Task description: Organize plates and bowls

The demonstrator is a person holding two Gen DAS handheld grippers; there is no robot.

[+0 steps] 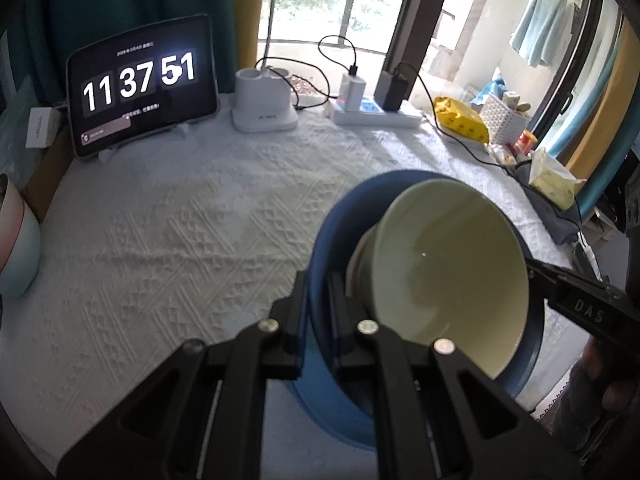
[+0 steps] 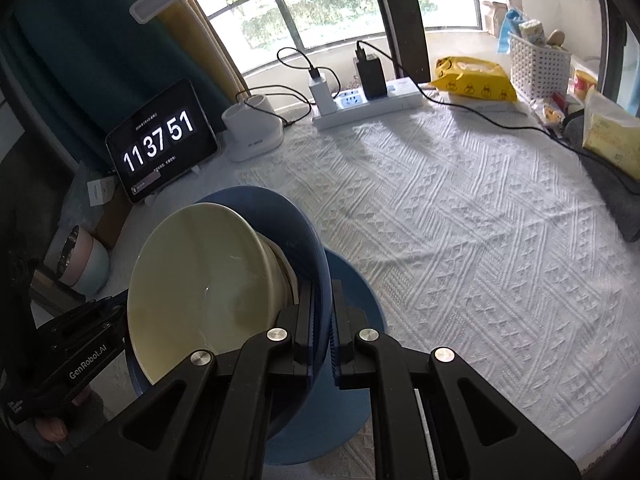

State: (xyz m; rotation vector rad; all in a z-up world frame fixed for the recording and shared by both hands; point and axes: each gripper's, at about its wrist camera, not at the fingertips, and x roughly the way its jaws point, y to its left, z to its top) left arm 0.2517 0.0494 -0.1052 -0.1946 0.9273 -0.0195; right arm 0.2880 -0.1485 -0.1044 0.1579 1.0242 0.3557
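Between the two claws, held above the table: one blue plate [image 1: 320,240] carrying a cream bowl [image 1: 452,276].

- Blue plate: gripped at opposite rim edges. Left claw [image 1: 316,328] closed on one edge; right claw [image 2: 322,336] closed on the other. Each claw points steeply down along its rim edge.
- Cream bowl: stands on the plate, foot touching the plate's face, mouth open toward the far claw in each view.
- Second blue plate [image 2: 352,292]: lies flat on the table directly under the held one, apparently the stacking target. Judgement: the coming move is a straight, level lowering by both hands equally, since neither is nearer.
- Table [image 2: 460,208]: white textured cloth.
- Pink-and-pale-blue bowls [image 2: 86,264]: near the left edge, well apart.
- Tablet clock [image 1: 142,84], power strip [image 2: 372,104], yellow packet [image 2: 476,76]: along the far edge.
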